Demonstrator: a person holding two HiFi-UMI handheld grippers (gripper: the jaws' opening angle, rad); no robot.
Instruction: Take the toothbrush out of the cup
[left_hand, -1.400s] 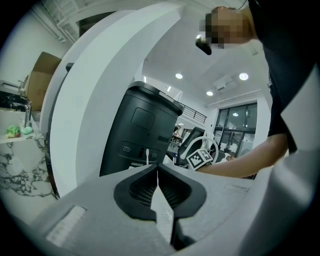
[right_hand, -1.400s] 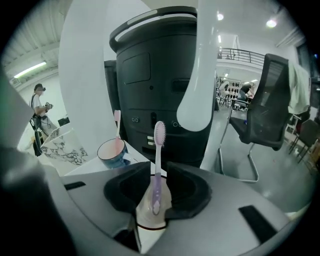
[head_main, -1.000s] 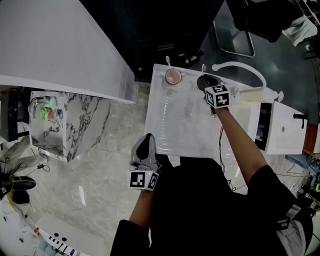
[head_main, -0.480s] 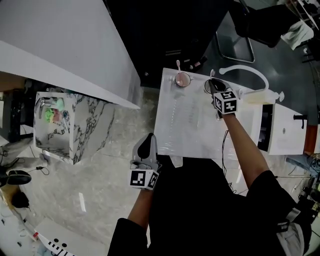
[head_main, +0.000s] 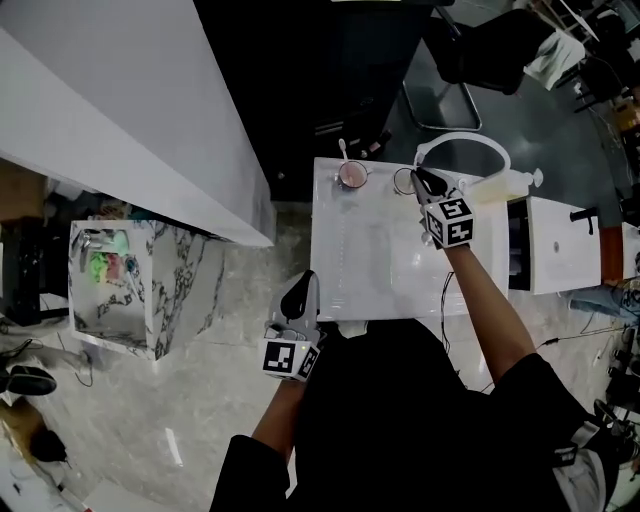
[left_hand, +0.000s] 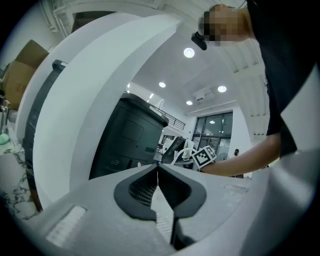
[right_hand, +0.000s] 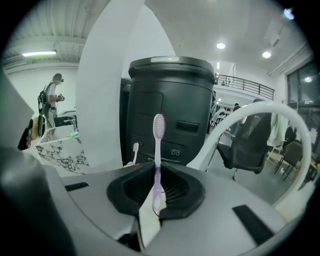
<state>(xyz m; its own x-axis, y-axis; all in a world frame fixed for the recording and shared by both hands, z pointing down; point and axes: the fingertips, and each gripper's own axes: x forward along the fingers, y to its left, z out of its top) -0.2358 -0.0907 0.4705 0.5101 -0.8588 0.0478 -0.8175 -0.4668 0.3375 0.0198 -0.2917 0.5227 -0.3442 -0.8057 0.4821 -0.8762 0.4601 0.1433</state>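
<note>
Up in the right-centre of the head view, the right gripper reaches over the far edge of the white rectangular table. It is just beside the clear round cup, which stands on the table. That view is too small to show what the gripper holds. The right gripper view settles it. There the right gripper has its two dark pads pressed together on the handle of a slim lilac plastic toothbrush. The toothbrush stands upright, bristle head at the top, and its lower end shows between the pads, out of the cup.

Left of the clear cup in the head view stands a pink cup. A second, pale toothbrush pokes out of it, and the right gripper view catches that one small, left of the jaws. Behind both rises a black drum-shaped machine.

The left gripper sits low at the centre of the head view, off the table's near left edge. In the left gripper view, the left gripper has its jaws closed tip to tip on nothing. Just to the right of the jaw tips in that view, well beyond them, the right gripper's checkered marker cube shows.
</note>
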